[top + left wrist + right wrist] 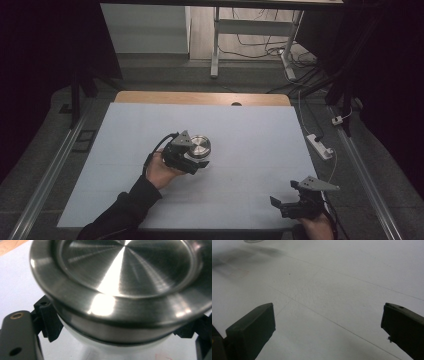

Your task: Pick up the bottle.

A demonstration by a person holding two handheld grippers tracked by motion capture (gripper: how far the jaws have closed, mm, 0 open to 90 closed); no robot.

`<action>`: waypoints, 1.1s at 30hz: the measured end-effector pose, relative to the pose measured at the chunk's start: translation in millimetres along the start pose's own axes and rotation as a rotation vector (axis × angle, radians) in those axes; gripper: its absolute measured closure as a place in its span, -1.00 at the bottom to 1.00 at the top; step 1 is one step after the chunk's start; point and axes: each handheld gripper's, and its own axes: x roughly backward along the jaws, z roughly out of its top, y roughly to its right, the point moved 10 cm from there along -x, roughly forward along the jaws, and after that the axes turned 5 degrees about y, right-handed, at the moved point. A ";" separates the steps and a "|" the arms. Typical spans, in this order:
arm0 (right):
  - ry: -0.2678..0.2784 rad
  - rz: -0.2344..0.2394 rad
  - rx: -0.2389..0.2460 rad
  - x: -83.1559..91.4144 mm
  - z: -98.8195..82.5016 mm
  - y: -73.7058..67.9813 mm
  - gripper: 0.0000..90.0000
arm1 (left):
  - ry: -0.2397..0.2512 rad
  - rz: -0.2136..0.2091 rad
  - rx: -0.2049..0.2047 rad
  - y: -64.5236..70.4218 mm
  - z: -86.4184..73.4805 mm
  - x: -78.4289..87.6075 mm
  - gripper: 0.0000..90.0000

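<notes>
Table from above first: a pale sheet covers it, wooden edge showing at the far side, and a round steel container sits near the middle. The left gripper is right up against it, coming in from the near-left side with the person's hand behind. Over at the near-right corner the right gripper hangs just above the sheet, well apart from the action. A power strip lies on the floor beyond the right edge.

Now the left gripper view, and it's close: the container's shiny lid looms large, brushed metal with a raised rim, and a pale body shows below it. The black jaws stand either side of that body, one ribbed pad at the left pressed near the wall, the other at the far right. They look closed on the body under the lid's rim, though I can't see actual contact on the right side.

Right gripper view: jaws spread wide, nothing between them, just bare sheet below.

My read is a grasp-and-lift is in hand. To do it well, keep the squeeze below the overhanging rim so the container can't slip down, hold it level so the lid stays seated, and lift straight and slow. That polished metal looks slippery.
</notes>
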 end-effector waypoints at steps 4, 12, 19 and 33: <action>0.000 0.001 0.000 0.1 0.0 -0.2 -1.00 | 0.006 -0.011 -0.003 5.9 2.3 5.2 -0.66; 0.001 0.002 -0.001 0.2 0.1 -0.3 -1.00 | 0.002 -0.024 -0.027 14.7 3.3 13.5 -0.66; 0.001 0.003 0.001 0.1 0.0 -0.4 -1.00 | 0.007 -0.045 -0.036 25.8 4.3 20.8 -0.66; -0.002 0.006 0.005 0.2 -0.2 -0.9 -1.00 | 0.007 -0.067 -0.063 38.7 6.1 30.6 -0.66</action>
